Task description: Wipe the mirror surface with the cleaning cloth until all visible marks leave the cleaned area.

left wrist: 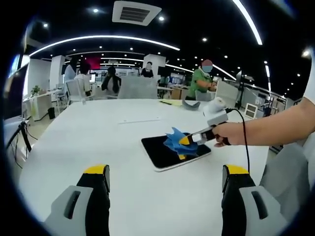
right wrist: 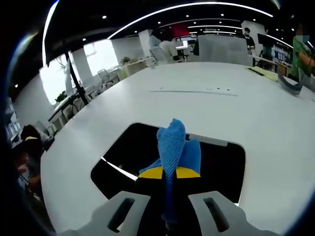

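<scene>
A dark rectangular mirror point(left wrist: 167, 151) with a pale frame lies flat on the white table point(left wrist: 98, 137). My right gripper point(left wrist: 186, 141), held by a person's hand, is shut on a blue cleaning cloth point(left wrist: 176, 140) that rests on the mirror's right part. In the right gripper view the cloth point(right wrist: 173, 145) stands bunched between the yellow-tipped jaws of my right gripper point(right wrist: 169, 172), over the mirror point(right wrist: 123, 157). My left gripper point(left wrist: 166, 171) is open, its jaws wide apart above the bare table, short of the mirror.
The round white table point(right wrist: 256, 118) stretches far beyond the mirror. A grey object point(left wrist: 191, 103) and a yellow sheet point(left wrist: 170, 102) lie at its far edge. Several people point(left wrist: 110, 81) sit or stand at desks behind. A cable point(left wrist: 244, 142) hangs from the right gripper.
</scene>
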`<state>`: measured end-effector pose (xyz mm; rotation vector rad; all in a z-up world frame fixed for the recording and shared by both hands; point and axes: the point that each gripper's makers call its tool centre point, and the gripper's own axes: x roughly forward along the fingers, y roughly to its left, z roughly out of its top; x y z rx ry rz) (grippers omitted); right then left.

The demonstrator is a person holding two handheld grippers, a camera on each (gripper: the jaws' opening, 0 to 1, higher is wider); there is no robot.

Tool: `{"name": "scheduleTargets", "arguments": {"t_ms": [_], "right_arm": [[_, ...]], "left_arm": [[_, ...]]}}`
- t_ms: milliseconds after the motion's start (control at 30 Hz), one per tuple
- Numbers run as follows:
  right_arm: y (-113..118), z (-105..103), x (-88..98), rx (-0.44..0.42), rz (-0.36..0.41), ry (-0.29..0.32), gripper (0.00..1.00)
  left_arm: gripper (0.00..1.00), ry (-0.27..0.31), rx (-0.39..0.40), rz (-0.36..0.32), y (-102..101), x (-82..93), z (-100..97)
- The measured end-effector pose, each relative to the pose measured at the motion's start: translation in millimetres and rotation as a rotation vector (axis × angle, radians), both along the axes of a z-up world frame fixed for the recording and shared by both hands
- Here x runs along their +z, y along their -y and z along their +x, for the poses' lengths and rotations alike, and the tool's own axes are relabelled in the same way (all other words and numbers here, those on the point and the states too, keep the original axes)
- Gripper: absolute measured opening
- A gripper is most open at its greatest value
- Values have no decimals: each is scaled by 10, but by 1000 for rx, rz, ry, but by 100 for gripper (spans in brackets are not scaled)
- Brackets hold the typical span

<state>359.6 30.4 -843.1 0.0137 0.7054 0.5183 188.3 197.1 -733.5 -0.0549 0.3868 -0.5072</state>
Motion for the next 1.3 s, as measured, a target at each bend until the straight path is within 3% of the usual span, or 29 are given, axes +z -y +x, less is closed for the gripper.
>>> {"name": "scheduleTargets", "arguments": {"t_ms": [600,1300], "right_arm": [[-260,-7,2,40,3,-4,2],[-343,-14,3,50,19,-5,2]], "left_arm": [[95,-3,6,-9,-39,-29,27],[95,-6,11,-8,-59,-37,20]]}}
